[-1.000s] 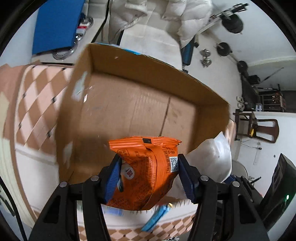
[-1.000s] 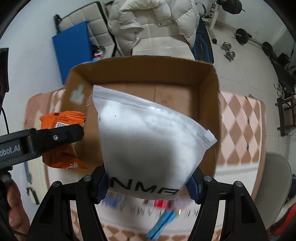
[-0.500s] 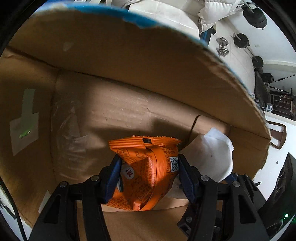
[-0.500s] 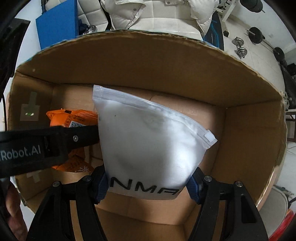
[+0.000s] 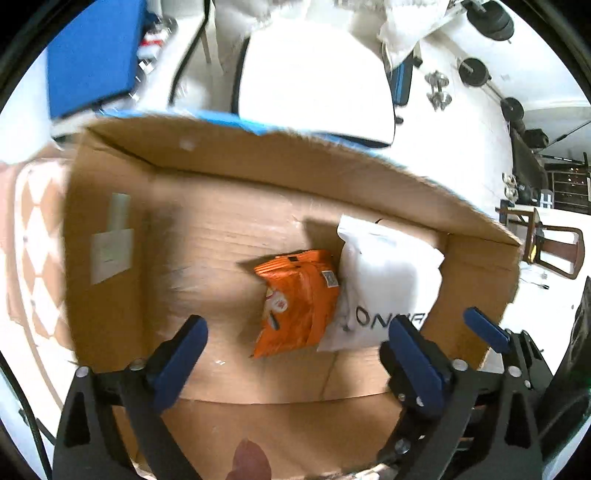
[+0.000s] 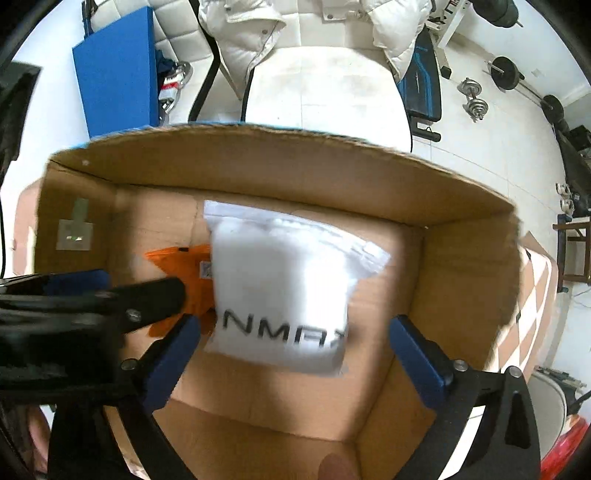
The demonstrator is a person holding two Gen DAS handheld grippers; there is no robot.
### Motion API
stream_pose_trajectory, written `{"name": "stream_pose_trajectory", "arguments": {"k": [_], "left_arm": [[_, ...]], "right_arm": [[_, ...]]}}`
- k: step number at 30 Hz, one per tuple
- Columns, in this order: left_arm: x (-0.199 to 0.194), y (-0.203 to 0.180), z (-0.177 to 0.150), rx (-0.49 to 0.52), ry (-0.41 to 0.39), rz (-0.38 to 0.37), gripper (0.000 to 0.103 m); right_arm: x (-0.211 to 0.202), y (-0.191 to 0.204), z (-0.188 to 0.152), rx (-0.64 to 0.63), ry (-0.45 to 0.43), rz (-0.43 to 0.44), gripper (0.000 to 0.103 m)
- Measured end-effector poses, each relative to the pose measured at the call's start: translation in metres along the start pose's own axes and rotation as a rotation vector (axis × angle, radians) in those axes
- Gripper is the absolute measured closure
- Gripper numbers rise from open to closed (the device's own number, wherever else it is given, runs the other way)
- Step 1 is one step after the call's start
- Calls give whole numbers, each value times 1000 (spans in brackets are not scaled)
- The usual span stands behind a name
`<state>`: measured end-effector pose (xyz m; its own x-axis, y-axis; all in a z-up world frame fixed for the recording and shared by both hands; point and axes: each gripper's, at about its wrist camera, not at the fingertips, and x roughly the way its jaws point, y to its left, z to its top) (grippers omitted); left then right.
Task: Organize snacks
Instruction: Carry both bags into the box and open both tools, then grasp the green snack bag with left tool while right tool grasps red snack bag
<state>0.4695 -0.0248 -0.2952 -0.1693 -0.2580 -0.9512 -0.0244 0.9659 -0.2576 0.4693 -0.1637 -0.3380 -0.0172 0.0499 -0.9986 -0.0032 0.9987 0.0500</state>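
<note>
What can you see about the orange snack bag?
The orange snack bag is a crinkly foil-like packet with a small square code near its top and a round white picture. It lies flat on the cardboard box floor, pressed against the white pouch on its right. Neither tongs hold it.

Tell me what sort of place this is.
Probably a room at home that doubles as a gym: dumbbells and barbell plates lie on the tiled floor, a white padded jacket hangs over a chair, and a cardboard box holds snacks.
</note>
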Motion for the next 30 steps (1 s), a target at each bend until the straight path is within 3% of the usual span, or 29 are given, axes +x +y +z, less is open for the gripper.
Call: {"name": "stream_pose_trajectory", "arguments": {"k": [6,9,12,17,24,30], "left_arm": [[-64,6,-57,29,-149,68,1],[-83,12,-67,47,-215,102,1],[-86,13,-67,61,-283,143,1],[-93,20,-117,88,-368,233,1],[-65,52,-179,56,-358,279,1],[-16,89,-192,-12,-242,276,1]], "right_arm": [[-40,1,-35,33,-79,5,0],[-61,4,-59,50,-120,19,0],[-87,12,-96,53,-168,8,0],[-111,17,-144,66,-214,21,0],[-115,23,-215,81,-222,36,0],[-78,25,-252,117,-164,40,0]]}}
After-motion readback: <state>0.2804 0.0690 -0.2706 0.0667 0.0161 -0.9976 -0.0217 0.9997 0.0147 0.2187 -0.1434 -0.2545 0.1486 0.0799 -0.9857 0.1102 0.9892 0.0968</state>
